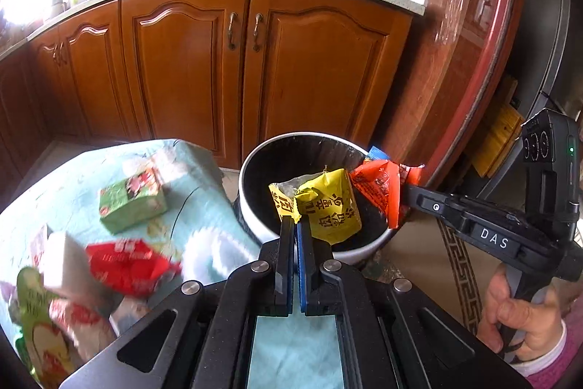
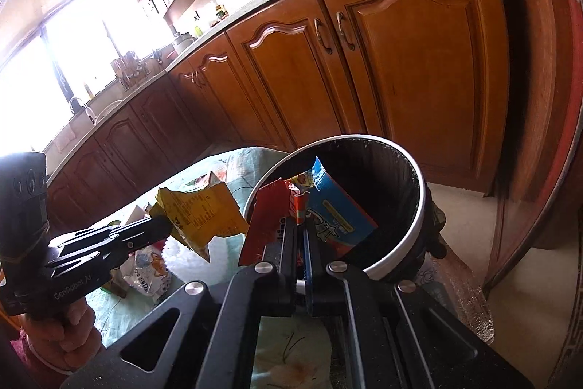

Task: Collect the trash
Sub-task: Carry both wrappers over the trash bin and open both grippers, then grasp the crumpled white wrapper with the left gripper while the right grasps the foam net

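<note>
You are at the drop-off step: both loads hang over the white-rimmed round bin with a black liner, which stands at the far right corner of the table covered in a pale blue cloth.

Your left gripper has its jaws clamped on a crumpled yellow foil wrapper. Your right gripper is closed on a red-orange plastic packet together with a blue printed wrapper.

Next, I judge you need to part both sets of jaws with the wrappers well inside the rim, so nothing catches the edge.

More trash waits on the near left of the cloth: a green carton and a red crinkled packet among it.
</note>
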Action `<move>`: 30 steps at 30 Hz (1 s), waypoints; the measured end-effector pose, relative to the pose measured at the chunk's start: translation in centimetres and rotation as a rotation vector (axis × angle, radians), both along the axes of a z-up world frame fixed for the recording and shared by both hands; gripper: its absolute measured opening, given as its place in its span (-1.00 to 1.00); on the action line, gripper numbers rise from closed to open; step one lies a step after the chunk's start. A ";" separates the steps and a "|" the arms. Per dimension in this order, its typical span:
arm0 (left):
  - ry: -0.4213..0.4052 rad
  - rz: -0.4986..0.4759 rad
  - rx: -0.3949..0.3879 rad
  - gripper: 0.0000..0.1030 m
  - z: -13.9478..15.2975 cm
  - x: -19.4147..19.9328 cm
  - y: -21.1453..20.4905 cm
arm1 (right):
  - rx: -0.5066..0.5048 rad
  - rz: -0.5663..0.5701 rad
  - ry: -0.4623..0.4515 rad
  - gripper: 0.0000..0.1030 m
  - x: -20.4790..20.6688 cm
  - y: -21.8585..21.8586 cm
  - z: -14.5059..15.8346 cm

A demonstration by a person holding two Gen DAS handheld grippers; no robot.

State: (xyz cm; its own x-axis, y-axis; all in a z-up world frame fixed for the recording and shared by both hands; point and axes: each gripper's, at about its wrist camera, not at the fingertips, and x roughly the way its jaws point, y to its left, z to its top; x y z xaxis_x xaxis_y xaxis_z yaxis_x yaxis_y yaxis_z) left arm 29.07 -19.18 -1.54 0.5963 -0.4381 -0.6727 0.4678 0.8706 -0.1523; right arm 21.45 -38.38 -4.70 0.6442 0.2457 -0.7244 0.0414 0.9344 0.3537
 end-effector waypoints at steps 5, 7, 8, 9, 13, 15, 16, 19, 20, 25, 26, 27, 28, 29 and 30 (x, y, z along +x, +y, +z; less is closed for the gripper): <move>0.027 -0.010 0.039 -1.00 -0.8 3.8 -2.9 | -0.008 -0.002 0.039 -0.95 2.2 -1.5 -1.0; 0.061 -0.006 0.050 -1.00 -1.6 5.4 -3.7 | -0.001 -0.002 0.058 -0.95 3.0 -2.0 -1.6; 0.076 -0.004 0.057 -1.00 -2.1 6.0 -4.1 | -0.007 -0.001 0.068 -0.95 3.5 -2.2 -1.9; 0.090 -0.004 0.062 -1.00 -2.6 6.6 -4.5 | -0.012 0.001 0.076 -0.95 3.8 -2.4 -2.2; 0.132 -0.010 0.083 -1.00 -4.1 8.5 -5.7 | -0.019 0.016 0.108 -0.84 4.8 -2.3 -3.0; 0.163 -0.005 0.095 -0.79 -4.7 9.4 -6.3 | -0.022 0.016 0.124 -0.76 5.2 -2.5 -3.6; 0.177 -0.003 0.091 -0.65 -5.0 9.6 -6.4 | -0.024 0.011 0.132 -0.65 5.3 -2.7 -3.8; 0.165 0.012 0.069 -0.14 -5.0 9.8 -6.2 | -0.001 -0.007 0.126 -0.05 5.3 -3.3 -4.0; 0.162 0.013 0.061 -0.14 -4.9 9.6 -5.9 | 0.005 -0.012 0.121 -0.05 5.1 -3.5 -3.9; 0.132 0.020 0.028 -0.09 -4.2 7.7 -4.6 | 0.024 -0.034 0.095 0.14 4.2 -3.9 -3.2; 0.120 0.025 0.019 -0.02 -4.1 7.0 -4.1 | 0.028 -0.043 0.086 0.24 3.7 -3.9 -3.0; 0.109 0.032 0.011 0.01 -3.9 6.3 -3.6 | 0.034 -0.051 0.076 0.44 3.2 -3.8 -2.8; 0.097 0.038 0.002 0.03 -3.8 5.5 -3.1 | 0.044 -0.056 0.065 0.56 2.8 -3.7 -2.7; 0.085 0.049 -0.008 0.04 -3.7 4.7 -2.5 | 0.053 -0.064 0.057 0.59 2.1 -3.5 -2.5; 0.076 0.061 -0.014 0.08 -3.6 4.0 -1.9 | 0.058 -0.069 0.052 0.62 1.6 -3.3 -2.4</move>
State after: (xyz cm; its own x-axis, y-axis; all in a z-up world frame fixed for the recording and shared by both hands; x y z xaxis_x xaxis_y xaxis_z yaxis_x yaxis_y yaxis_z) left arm 33.03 -21.12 -5.10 0.5695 -0.4124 -0.7110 0.4011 0.8945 -0.1976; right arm 23.03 -41.71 -7.09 0.6226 0.2444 -0.7434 0.1251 0.9067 0.4029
